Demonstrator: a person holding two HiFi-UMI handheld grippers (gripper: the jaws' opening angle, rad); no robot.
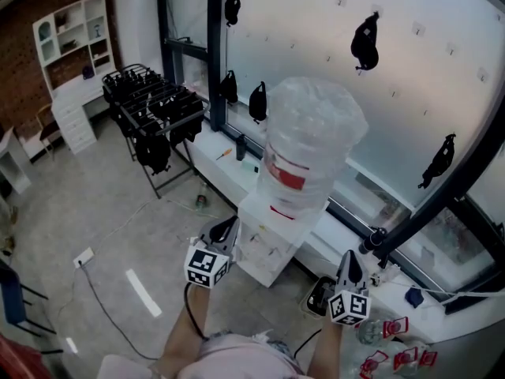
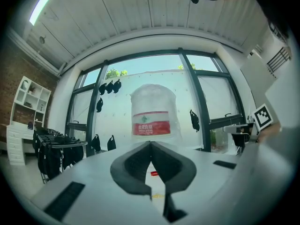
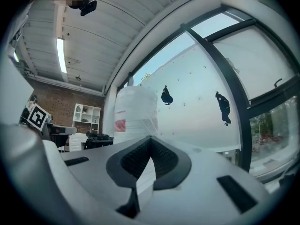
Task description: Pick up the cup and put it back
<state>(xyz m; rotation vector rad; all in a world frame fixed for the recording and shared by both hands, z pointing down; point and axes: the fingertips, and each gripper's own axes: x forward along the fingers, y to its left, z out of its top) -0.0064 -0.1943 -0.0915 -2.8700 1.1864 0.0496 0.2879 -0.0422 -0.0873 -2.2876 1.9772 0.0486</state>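
Reaching forward in the head view, the left gripper (image 1: pixel 230 226) and the right gripper (image 1: pixel 349 256) were held side by side, each carrying a cube of black-and-white square markers. In each gripper's own view, the dark ridged jaws met at their tips. Both claws were closed and empty, touching nothing. The cup could not be made out in any view.

Just beside the right gripper, at the lower right, small red-and-white packets (image 1: pixel 392 355) lay scattered on a pale surface. Near the left gripper's tips stood a white boxy water dispenser cabinet (image 1: pixel 272 243). On top of it sat a large clear plastic water bottle with a red label (image 1: pixel 312 144), upside down and wrapped in crinkled film. Both gripper views looked straight at this bottle, past their closed jaws.

On the grey floor to the left lay a white power strip (image 1: pixel 83 257) with a dark cable trailing from it. Behind the dispenser a low white window ledge (image 1: pixel 221 152) ran along tall, dark-framed frosted windows (image 1: pixel 410 77), where several small black shapes hung on the glass. Farther left stood a black metal drying rack (image 1: pixel 154 105) draped with dark items. Beyond it, a white open shelf unit (image 1: pixel 75 38) stood against a red brick wall.
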